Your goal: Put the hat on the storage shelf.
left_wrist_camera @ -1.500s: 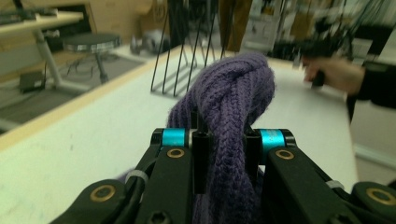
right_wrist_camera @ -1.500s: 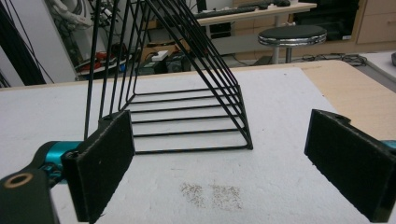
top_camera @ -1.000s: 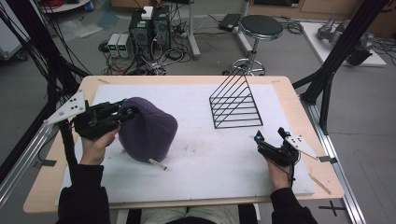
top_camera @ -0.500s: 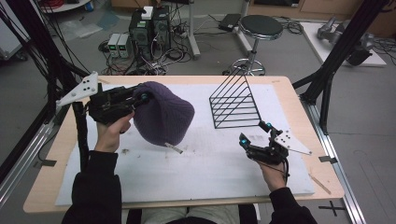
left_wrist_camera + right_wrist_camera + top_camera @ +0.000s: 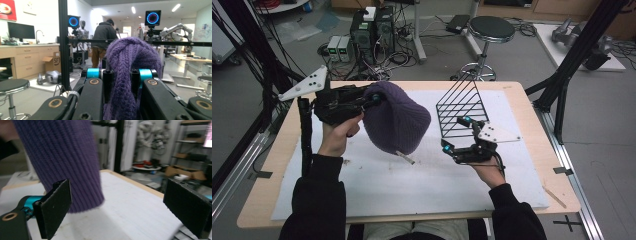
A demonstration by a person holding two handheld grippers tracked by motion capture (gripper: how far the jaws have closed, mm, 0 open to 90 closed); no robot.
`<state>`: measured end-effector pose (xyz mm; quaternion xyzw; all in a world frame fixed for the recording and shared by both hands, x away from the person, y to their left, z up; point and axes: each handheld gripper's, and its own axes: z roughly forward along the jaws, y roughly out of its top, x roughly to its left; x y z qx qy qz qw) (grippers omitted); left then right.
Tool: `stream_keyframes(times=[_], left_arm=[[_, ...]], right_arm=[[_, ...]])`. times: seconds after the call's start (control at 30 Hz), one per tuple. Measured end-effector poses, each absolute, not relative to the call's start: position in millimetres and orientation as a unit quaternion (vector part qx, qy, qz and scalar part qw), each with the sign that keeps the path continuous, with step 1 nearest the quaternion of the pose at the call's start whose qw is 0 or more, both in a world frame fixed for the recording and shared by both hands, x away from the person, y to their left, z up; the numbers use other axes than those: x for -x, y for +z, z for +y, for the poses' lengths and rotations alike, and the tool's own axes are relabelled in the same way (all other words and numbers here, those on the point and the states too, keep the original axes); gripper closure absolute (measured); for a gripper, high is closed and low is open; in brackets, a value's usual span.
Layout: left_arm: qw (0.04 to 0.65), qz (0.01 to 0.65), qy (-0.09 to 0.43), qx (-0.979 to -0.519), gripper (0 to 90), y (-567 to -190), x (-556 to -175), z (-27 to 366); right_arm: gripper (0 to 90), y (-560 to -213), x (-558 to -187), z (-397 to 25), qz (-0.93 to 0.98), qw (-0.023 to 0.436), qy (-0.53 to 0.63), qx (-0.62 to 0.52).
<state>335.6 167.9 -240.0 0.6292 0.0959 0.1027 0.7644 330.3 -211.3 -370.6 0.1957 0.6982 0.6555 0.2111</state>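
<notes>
A purple knitted beanie [image 5: 398, 121] hangs above the white mat [image 5: 422, 185], held up by its top end. My left gripper [image 5: 375, 100] is shut on a bunched fold of that knit; in the left gripper view the purple yarn [image 5: 130, 62] is squeezed between the two black jaws of the left gripper [image 5: 122, 75]. A small pale tag [image 5: 405, 158] sticks out at the beanie's lower edge. To its right, my right gripper [image 5: 454, 134] stands wide open just above the mat. In the right gripper view the beanie [image 5: 62, 157] hangs just beyond the left pad [image 5: 56, 207], and the right gripper [image 5: 122, 207] holds nothing.
A black wire rack [image 5: 460, 111] stands on the mat right behind the right gripper. The wooden table's edge [image 5: 542, 165] runs along the right. Black frame posts [image 5: 562, 75] rise at both table sides. A stool [image 5: 490, 30] and computer cases [image 5: 372, 25] sit on the floor beyond.
The left gripper has lifted the beanie off the mat and carried it right and farther from the person. The right gripper has moved left toward the beanie, jaws open.
</notes>
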Motion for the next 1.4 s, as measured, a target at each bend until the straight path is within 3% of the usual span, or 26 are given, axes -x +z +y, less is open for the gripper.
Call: stream_keyframes(times=[0.37,0.4,0.47,0.5,0.6,0.67,0.93,1.13,1.4], left_arm=[[0.762,0.085,0.074,-0.637,80.3,-243,-339,159],[0.760,0.084,0.077,-0.640,80.2,-243,-339,159],[0.759,0.086,0.080,-0.641,80.2,-243,-339,160],[0.758,0.090,0.082,-0.641,80.2,-242,-340,162],[0.756,0.100,0.084,-0.641,80.1,-242,-342,166],[0.756,0.106,0.086,-0.640,80.0,-243,-342,167],[0.731,0.152,0.122,-0.654,80.0,-244,-348,174],[0.724,0.169,0.135,-0.655,80.0,-246,-353,178],[0.724,0.185,0.138,-0.650,80.0,-238,-361,167]], right_arm=[[7.7,-376,-346,-153,0.758,0.172,0.618,-0.117],[22.0,-375,-349,-150,0.758,0.167,0.620,-0.111],[35.5,-374,-348,-149,0.758,0.167,0.622,-0.105],[35.5,-374,-348,-149,0.758,0.167,0.622,-0.105],[57.2,-371,-343,-151,0.762,0.164,0.617,-0.108],[78.3,-367,-342,-155,0.760,0.156,0.618,-0.130],[82.3,-355,-351,-178,0.773,0.094,0.605,-0.169],[83.0,-341,-360,-208,0.751,0.093,0.615,-0.220],[83.0,-331,-362,-217,0.749,0.093,0.613,-0.233]])
